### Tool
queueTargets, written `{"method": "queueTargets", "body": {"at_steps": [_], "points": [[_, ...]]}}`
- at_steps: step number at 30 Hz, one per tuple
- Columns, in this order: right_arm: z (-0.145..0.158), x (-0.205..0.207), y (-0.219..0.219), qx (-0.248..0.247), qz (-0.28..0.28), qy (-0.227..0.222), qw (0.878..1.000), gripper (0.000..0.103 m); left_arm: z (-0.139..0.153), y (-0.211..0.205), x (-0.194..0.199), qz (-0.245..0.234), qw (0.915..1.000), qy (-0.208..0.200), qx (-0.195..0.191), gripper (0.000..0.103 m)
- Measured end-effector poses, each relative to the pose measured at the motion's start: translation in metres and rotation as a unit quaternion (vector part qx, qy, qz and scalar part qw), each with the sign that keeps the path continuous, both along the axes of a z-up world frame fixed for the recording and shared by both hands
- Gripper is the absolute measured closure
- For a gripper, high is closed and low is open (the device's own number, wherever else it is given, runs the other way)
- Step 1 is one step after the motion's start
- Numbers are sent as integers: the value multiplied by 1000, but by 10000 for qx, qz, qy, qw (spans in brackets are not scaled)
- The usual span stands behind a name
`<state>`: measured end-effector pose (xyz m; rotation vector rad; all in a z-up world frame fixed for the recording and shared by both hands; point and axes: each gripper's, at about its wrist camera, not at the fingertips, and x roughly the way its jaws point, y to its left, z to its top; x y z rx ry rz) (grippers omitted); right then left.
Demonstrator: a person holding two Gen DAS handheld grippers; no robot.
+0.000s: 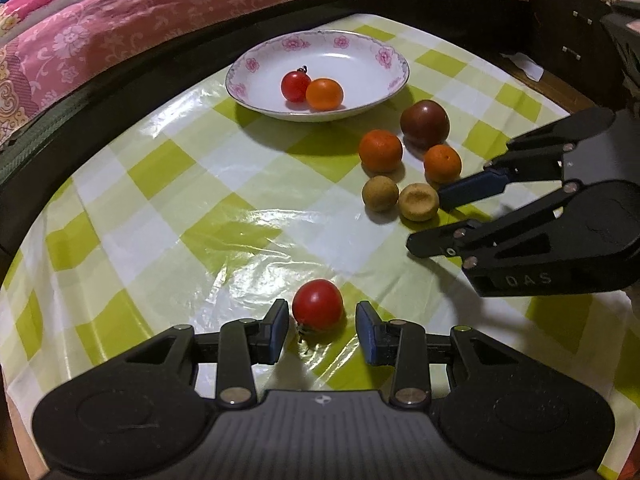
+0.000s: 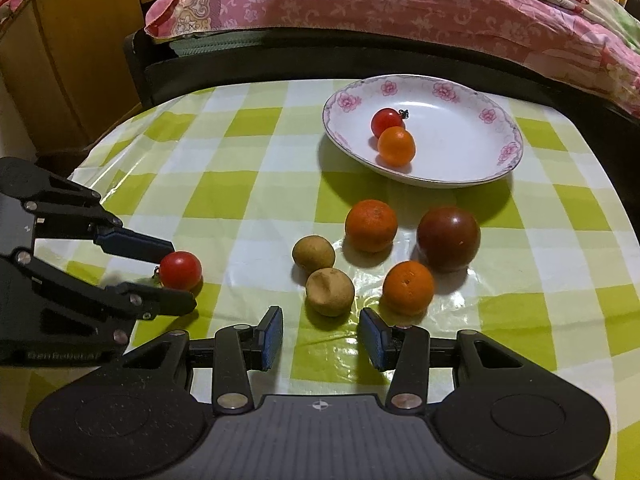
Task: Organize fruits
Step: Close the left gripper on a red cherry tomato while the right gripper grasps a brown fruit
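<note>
A white flowered plate (image 1: 256, 100) (image 2: 472, 176) holds a small red tomato (image 1: 295, 85) (image 2: 386, 121) and a small orange fruit (image 1: 324, 94) (image 2: 396, 146). My left gripper (image 1: 322, 326) (image 2: 176, 276) is open, its fingers on either side of a red tomato (image 1: 318, 309) (image 2: 181, 270) on the cloth, not touching it. My right gripper (image 2: 321, 332) (image 1: 428, 220) is open and empty, just short of two brown longans (image 2: 330, 291) (image 2: 313, 254) (image 1: 419, 201). Two tangerines (image 2: 371, 225) (image 2: 408, 288) and a dark tomato (image 2: 448, 238) (image 1: 425, 123) lie beyond.
The table has a glossy green-and-white checked cloth (image 1: 224, 208) (image 2: 224, 184). A bed with pink bedding (image 1: 120, 20) (image 2: 360, 0) runs along the far edge. A wooden cabinet (image 2: 68, 60) stands at the far left in the right wrist view.
</note>
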<state>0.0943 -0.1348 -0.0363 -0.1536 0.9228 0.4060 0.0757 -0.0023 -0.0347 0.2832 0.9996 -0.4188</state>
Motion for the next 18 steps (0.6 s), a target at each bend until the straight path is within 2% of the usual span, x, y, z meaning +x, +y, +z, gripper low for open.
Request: {"method": "queueTargets", "body": {"at_steps": [10, 12, 18], "points": [[0, 7, 4, -34, 8, -65, 10000, 62, -2, -1, 0, 20, 10000, -37, -19, 59], [0, 6, 6, -112, 23, -91, 9999, 65, -2, -1, 0, 31, 10000, -43, -9, 59], [1, 8, 6, -322, -12, -109, 9994, 80, -1, -4, -3, 46, 9999, -134, 88, 62]]}}
